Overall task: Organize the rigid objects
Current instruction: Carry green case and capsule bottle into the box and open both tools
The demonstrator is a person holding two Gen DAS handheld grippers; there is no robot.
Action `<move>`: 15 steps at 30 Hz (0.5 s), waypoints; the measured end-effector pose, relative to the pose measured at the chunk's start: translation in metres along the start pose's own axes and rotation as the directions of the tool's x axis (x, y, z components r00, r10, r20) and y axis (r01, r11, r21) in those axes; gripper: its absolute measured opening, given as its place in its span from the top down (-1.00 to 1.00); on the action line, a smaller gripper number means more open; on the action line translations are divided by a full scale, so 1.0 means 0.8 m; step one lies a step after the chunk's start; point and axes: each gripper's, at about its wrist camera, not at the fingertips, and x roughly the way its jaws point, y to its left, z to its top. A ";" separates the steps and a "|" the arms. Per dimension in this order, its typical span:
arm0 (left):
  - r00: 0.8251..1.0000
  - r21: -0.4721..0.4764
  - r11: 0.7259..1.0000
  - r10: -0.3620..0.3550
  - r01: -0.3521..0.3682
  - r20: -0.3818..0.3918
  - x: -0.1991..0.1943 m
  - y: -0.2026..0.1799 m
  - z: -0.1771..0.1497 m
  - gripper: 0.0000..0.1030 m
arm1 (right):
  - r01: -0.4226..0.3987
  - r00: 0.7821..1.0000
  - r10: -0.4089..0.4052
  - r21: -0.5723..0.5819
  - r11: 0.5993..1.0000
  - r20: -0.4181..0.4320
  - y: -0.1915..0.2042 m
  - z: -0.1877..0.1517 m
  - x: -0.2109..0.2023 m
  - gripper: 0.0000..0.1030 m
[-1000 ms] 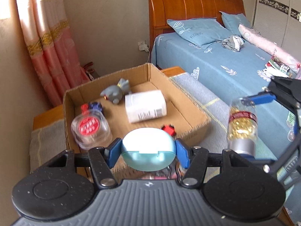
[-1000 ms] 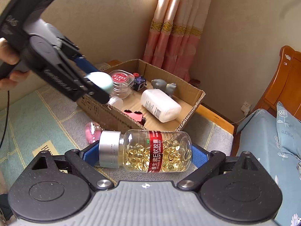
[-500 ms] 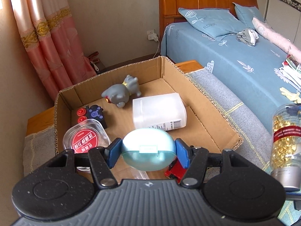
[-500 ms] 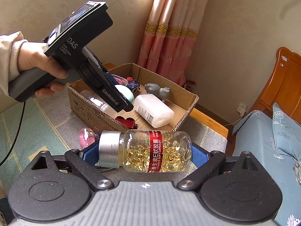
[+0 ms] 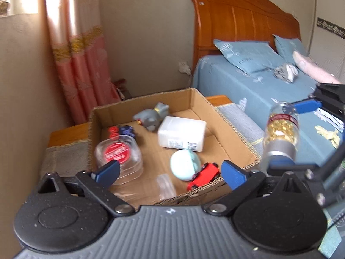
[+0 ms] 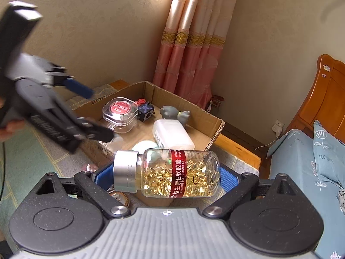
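Pale-blue case (image 5: pixel 185 164) in cardboard box (image 5: pixel 234 133) (beside red toy car (image 5: pixel 204 176))

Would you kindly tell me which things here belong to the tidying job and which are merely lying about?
Job:
cardboard box
capsule bottle, in the right tongs
pale blue case
white bottle
red toy car
grey figurine

Lying about:
bed
blue pillow
pink curtain

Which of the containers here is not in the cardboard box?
The capsule bottle, clamped sideways in the right gripper. The white bottle and clear round jar lie in the box.
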 end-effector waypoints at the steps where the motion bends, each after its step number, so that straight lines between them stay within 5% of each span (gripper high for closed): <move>1: 1.000 -0.003 1.000 0.016 -0.016 0.013 -0.008 0.001 -0.004 -0.97 | 0.001 1.000 -0.001 0.004 1.000 -0.002 -0.003 0.004 0.005 -0.90; 6: 0.994 -0.028 0.995 0.093 -0.092 0.055 -0.038 0.005 -0.020 -0.99 | -0.008 1.000 0.009 0.041 0.999 -0.016 -0.016 0.030 0.033 -0.90; 15: 0.996 -0.107 0.992 0.072 -0.066 0.053 -0.045 0.010 -0.049 -0.99 | 0.035 0.996 -0.030 0.053 0.998 -0.084 -0.042 0.079 0.113 -0.90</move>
